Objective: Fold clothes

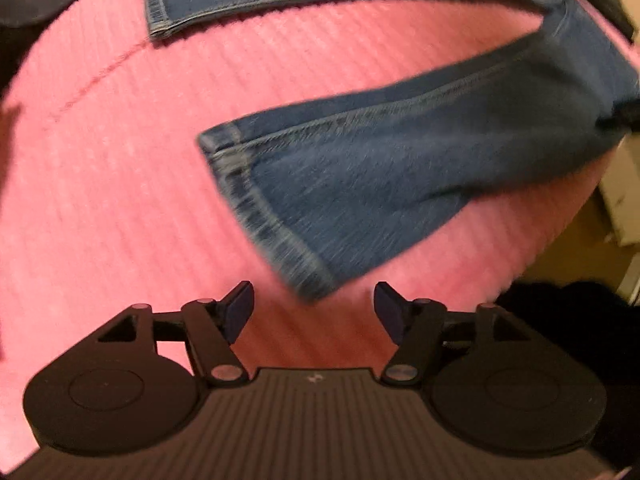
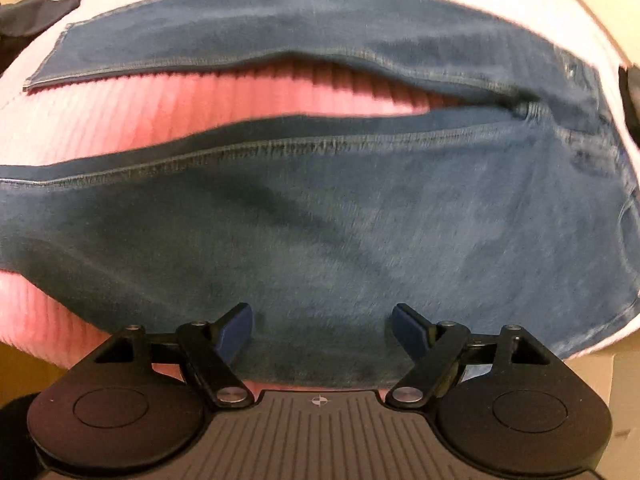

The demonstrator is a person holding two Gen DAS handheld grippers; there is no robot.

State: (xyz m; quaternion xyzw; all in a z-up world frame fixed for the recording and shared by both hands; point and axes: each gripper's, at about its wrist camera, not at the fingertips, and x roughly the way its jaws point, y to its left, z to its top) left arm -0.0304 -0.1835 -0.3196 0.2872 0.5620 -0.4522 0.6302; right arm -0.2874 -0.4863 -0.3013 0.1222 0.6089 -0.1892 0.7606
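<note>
Blue jeans [image 1: 360,184] spread flat on pink ribbed cover [image 1: 120,200], legs parted. Left gripper [image 1: 314,308] apart, empty, near hem. Right gripper [image 2: 322,328] apart, empty, over thigh.

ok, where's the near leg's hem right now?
In the left wrist view the near hem lies on the pink blanket, just ahead and right of the open left gripper, not between its jaws. The right wrist view doesn't show it.
</note>
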